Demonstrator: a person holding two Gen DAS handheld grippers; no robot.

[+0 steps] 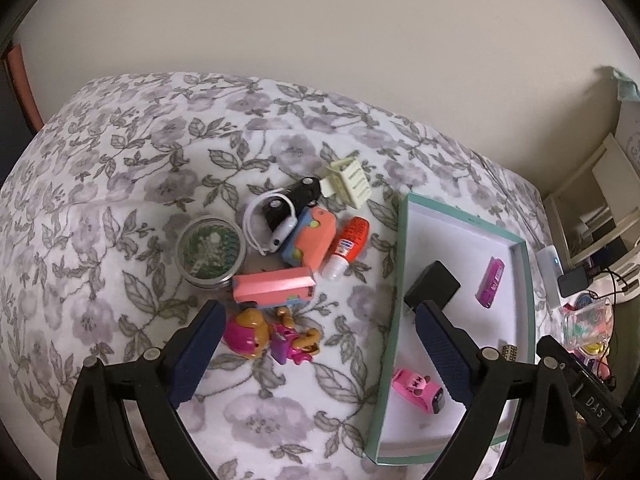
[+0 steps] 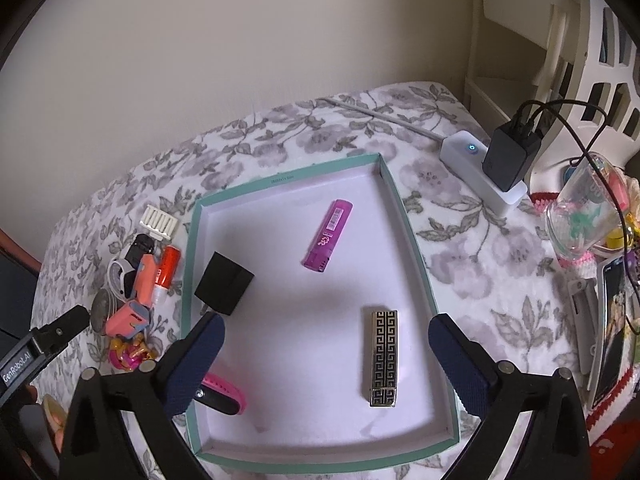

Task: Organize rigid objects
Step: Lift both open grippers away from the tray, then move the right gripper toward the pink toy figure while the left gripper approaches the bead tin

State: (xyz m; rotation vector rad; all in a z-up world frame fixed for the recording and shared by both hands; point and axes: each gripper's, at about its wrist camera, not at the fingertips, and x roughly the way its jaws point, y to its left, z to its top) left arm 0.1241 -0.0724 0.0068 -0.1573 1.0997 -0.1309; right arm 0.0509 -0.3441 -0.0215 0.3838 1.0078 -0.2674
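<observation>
A: Why was the teal-rimmed box (image 2: 288,178) set right of the loose pile?
B: It served as the sorting bin; the black cube (image 2: 224,283), the purple stick (image 2: 327,235) and the patterned case (image 2: 383,357) lay inside.
A: And the tongs?
B: Left tongs (image 1: 316,354) and right tongs (image 2: 326,364) stood released, grasping nothing.

"DAS" on right gripper (image 1: 599,404) | "GenRobot.AI" on left gripper (image 2: 17,365)

The right tongs' finger (image 2: 196,364) hides most of the pink watch (image 2: 224,394); the patterned gold case (image 1: 509,351) barely peeks past the left tongs' arm; the phone's (image 2: 612,336) screen is unreadable
</observation>
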